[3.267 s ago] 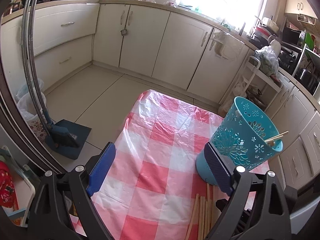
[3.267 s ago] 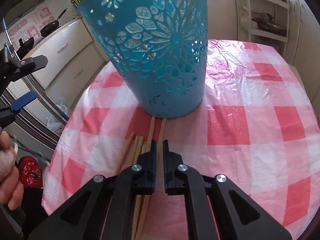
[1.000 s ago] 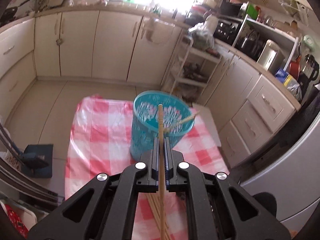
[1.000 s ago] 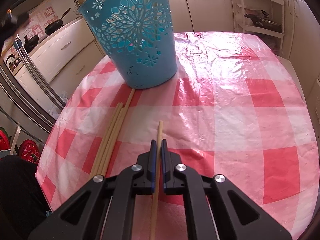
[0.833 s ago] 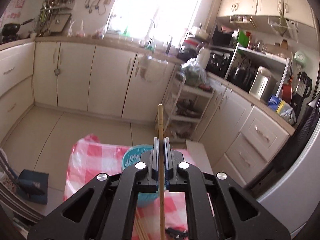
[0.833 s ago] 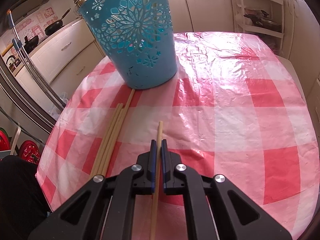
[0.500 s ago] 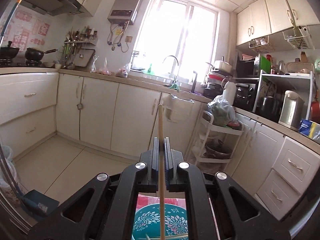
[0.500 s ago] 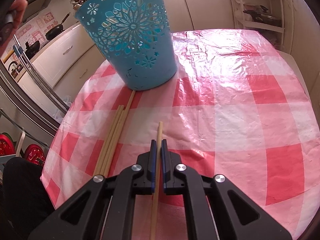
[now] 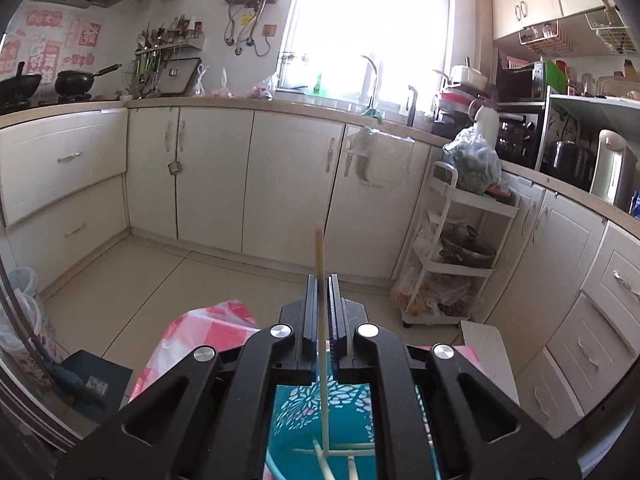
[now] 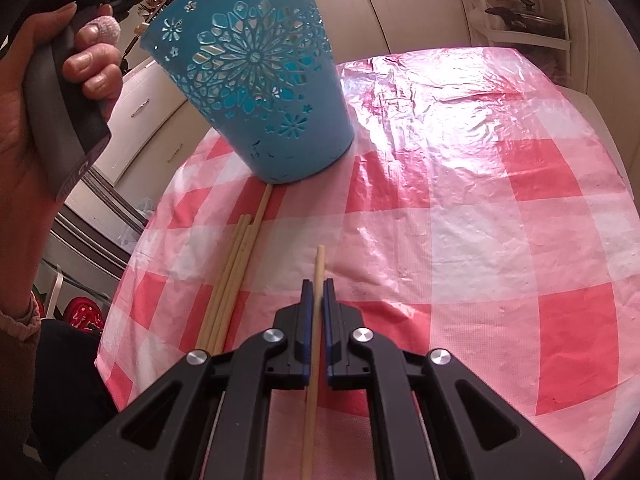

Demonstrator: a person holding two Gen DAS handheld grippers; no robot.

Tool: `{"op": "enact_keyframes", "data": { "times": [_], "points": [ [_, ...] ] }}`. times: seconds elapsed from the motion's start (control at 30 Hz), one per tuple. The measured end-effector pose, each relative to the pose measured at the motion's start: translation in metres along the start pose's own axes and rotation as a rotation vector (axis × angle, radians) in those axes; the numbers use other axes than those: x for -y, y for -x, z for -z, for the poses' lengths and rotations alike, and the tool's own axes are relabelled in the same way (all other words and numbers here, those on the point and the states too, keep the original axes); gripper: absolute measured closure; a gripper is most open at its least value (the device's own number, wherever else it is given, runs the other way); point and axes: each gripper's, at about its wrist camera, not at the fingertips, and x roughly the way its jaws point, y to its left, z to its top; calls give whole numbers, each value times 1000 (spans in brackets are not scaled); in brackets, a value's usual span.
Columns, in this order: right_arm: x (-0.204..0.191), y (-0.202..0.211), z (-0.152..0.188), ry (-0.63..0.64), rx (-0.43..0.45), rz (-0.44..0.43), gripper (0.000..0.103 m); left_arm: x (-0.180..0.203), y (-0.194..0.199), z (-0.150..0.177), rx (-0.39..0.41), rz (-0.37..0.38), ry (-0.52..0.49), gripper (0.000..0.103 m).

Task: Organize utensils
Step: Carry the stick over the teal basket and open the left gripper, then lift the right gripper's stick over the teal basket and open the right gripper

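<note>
My left gripper (image 9: 321,280) is shut on a wooden chopstick (image 9: 319,264) that stands upright; its lower end reaches into the teal cut-out basket (image 9: 308,404) below, where other chopsticks (image 9: 352,446) lie. My right gripper (image 10: 316,284) is shut on another chopstick (image 10: 319,264), held low over the red-and-white checked tablecloth (image 10: 460,220). The basket (image 10: 256,80) stands at the far left of the table in the right wrist view. Several loose chopsticks (image 10: 234,276) lie on the cloth left of my right gripper.
The person's hand (image 10: 52,92) holding the left gripper's handle is beside the basket at upper left. Cream kitchen cabinets (image 9: 208,176) and a white trolley rack (image 9: 452,260) stand beyond the table. A dustpan (image 9: 80,380) lies on the floor at left.
My left gripper picked up a chopstick, lifted it and tilted it upright over the basket, its lower end now inside. My right gripper closed on a chopstick and holds it almost still.
</note>
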Motion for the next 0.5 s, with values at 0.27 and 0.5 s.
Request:
{"op": "enact_keyframes", "data": {
  "times": [0.27, 0.5],
  "points": [
    [-8, -3, 1, 36, -2, 1, 88, -33, 29, 18, -86, -16, -3, 60],
    [-22, -7, 3, 94, -14, 66, 88, -91, 70, 31, -80, -63, 100, 38]
  ]
}}
